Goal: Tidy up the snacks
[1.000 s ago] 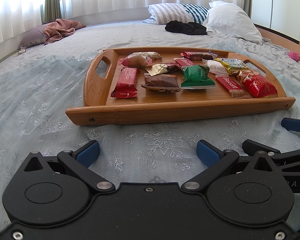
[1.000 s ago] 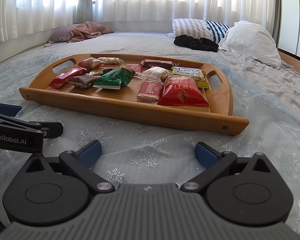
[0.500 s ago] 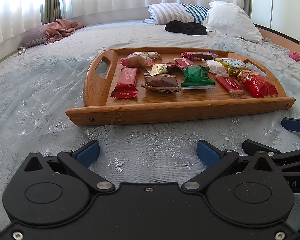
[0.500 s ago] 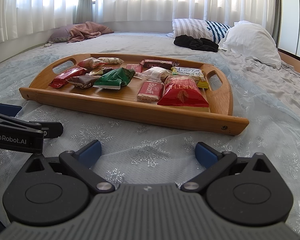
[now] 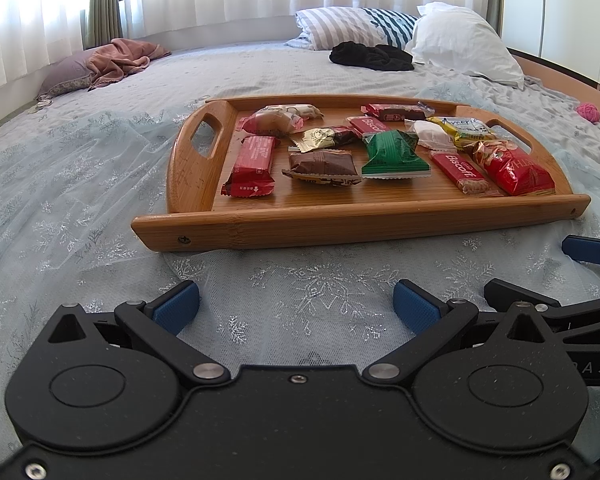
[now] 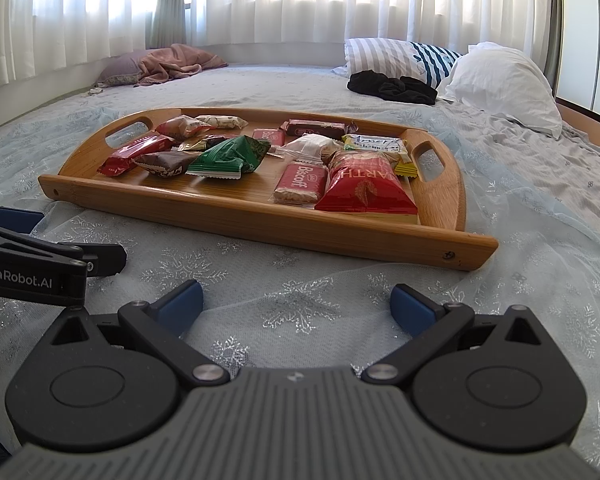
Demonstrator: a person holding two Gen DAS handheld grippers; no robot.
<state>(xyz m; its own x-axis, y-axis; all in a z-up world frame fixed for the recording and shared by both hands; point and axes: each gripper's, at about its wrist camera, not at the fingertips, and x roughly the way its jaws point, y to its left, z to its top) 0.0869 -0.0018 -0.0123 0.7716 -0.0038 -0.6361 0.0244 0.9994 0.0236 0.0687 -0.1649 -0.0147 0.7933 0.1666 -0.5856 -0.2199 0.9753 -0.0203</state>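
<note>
honey-brown wooden tray (image 5: 204, 222) | green crinkled snack packet (image 5: 392, 154) | pale-blue bedspread with silver snowflakes (image 5: 320, 292) | grey-and-white striped pillow (image 5: 332, 28)

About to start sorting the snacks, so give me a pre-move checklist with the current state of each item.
1. Left gripper open and empty: ok.
2. Right gripper open and empty: ok.
3. Wooden tray lying flat on the bedspread: ok.
4. Green packet unobstructed from above: ok.
5. Biscoff packet free of the red snack bag: not ok, they touch.
6. Destination for sorted snacks: cannot tell.
</note>
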